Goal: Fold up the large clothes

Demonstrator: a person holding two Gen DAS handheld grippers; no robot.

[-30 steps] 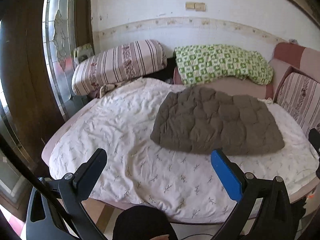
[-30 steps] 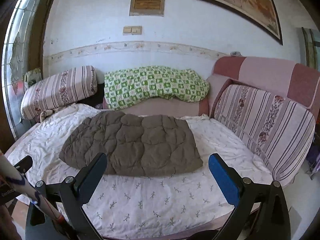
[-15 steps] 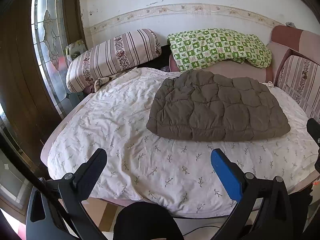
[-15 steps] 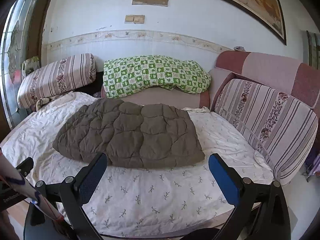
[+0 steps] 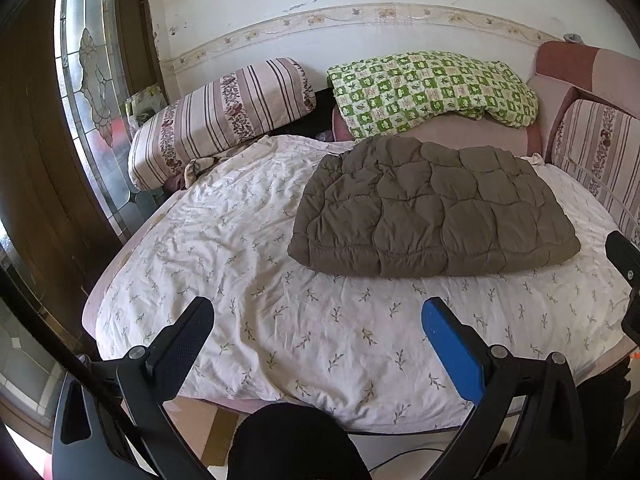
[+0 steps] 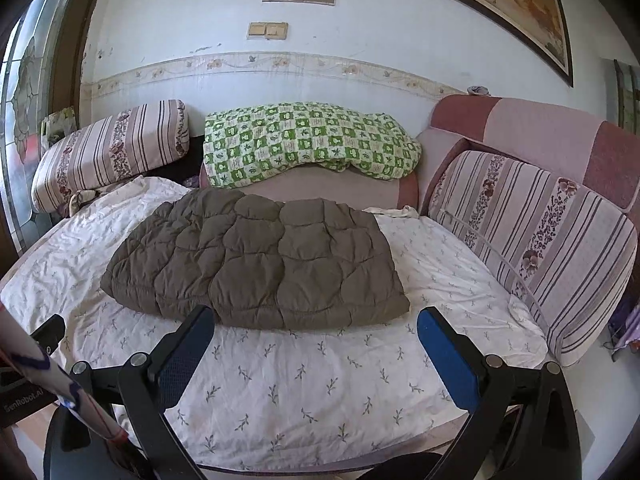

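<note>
Landmark: we are taking the bed (image 5: 248,320) as reference, covered by a white sheet (image 6: 304,392) printed with small sprigs.
Garment: we are finding the brown quilted jacket (image 5: 432,216) lying in a folded, roughly rectangular bundle on the bed, toward its far half and nearer the sofa back than the bed's front edge. In the right wrist view the brown quilted jacket (image 6: 260,260) is sitting just beyond the fingertips, apart from them.
Left claw: we are seeing the left claw (image 5: 316,328) hovering over the bed's front portion, jaws spread wide and holding nothing; its black finger (image 5: 188,340) and blue finger (image 5: 448,348) are both clear of the jacket.
Right claw: we are seeing the right claw (image 6: 316,332) hanging above the bed's front edge, jaws likewise spread wide and empty, the near hem of the jacket showing between its fingers.
Behind the bed: we are noting a green checked blanket (image 6: 308,140) draped along the sofa back, and a striped bolster (image 5: 224,116) at the bed's far left corner.
Right of the bed: we are noting a striped cushion (image 6: 532,240) leaning against the sofa arm.
Left of the bed: we are noting a leaded glass door panel (image 5: 92,80).
Contact: we are recording neither claw touching the jacket or the sheet.
</note>
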